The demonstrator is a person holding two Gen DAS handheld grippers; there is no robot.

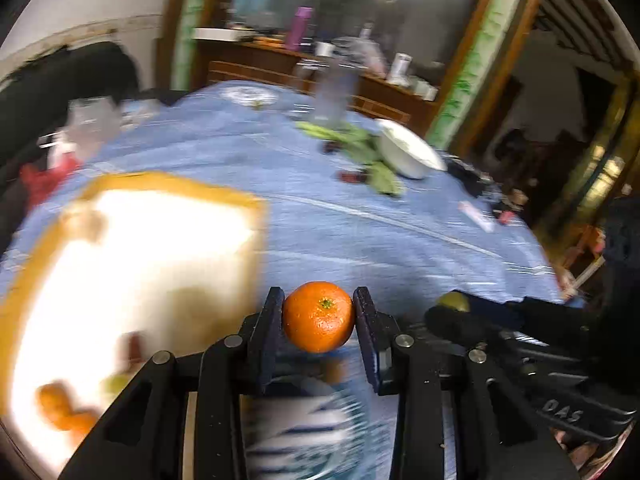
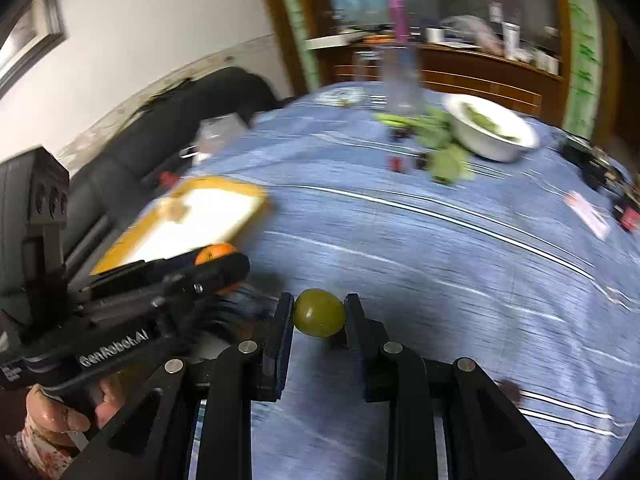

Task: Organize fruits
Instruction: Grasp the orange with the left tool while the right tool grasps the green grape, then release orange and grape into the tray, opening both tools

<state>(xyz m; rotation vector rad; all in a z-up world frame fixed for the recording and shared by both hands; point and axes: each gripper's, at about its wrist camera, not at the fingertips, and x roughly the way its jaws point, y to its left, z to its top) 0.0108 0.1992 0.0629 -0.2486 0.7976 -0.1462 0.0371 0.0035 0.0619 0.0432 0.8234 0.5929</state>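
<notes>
Two claws grip fruit above a blue tablecloth (image 2: 440, 240): left gripper (image 1: 319, 312) clamps a tangerine (image 1: 318, 316), right gripper (image 2: 319, 314) a green fruit (image 2: 319, 313)

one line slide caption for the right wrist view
Right gripper grips a green fruit above the blue tablecloth, while the left gripper beside it carries an orange.

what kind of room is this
Probably a home dining room: a table under a blue cloth, a white bowl of greens on it, and a cluttered wooden sideboard behind.
</notes>
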